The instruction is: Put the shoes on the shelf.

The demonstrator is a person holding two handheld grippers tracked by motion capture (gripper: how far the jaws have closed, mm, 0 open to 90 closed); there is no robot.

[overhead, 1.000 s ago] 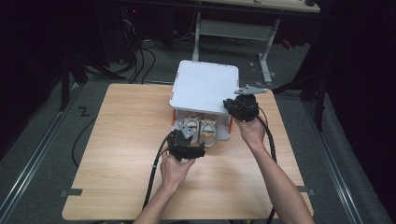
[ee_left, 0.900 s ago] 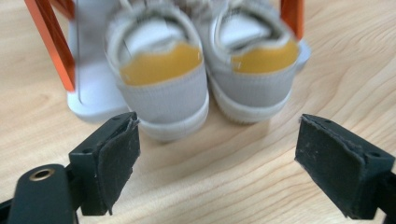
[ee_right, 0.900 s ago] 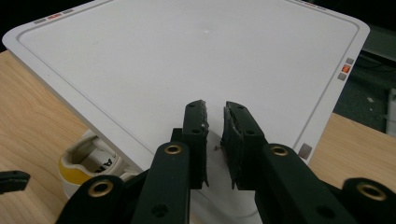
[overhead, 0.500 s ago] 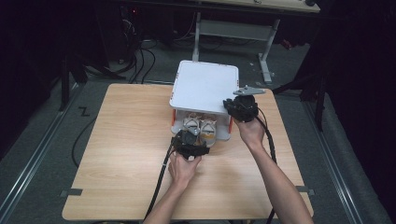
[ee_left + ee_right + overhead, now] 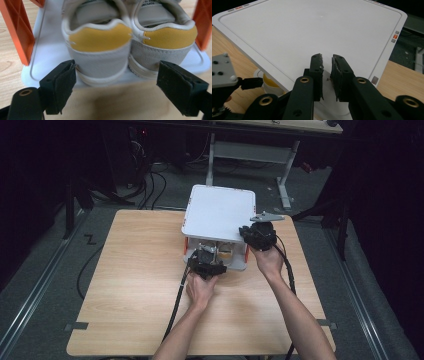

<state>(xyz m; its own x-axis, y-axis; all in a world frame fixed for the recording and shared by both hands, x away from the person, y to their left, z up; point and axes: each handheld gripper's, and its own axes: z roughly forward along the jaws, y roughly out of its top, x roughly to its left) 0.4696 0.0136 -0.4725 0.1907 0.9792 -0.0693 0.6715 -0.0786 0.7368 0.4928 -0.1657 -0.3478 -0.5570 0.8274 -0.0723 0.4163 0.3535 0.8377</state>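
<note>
Left gripper (image 5: 206, 265) reaches forward with fingers (image 5: 58, 87) spread wide; right gripper (image 5: 259, 236) has fingers (image 5: 317, 72) nearly closed.

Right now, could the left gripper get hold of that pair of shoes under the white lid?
Probably yes. The left gripper has its jaws open wide, just short of the heels of the shoes, with nothing between. The right gripper appears to prop the white lid up, leaving the front open.

Shoes (image 5: 100, 50): matt grey suede-like heel panels between the open jaws, mustard cloth collars above, smooth off-white rubber soles below. Tray (image 5: 50, 50) beneath them: smooth white plastic, with glossy ribbed orange plastic posts (image 5: 17, 32) outside each jaw. Lid (image 5: 312, 32) ahead of the right jaws: matt white plastic. Jaw pads (image 5: 62, 87): rough black foam. Table (image 5: 140, 270): light wood-grain laminate.
</note>
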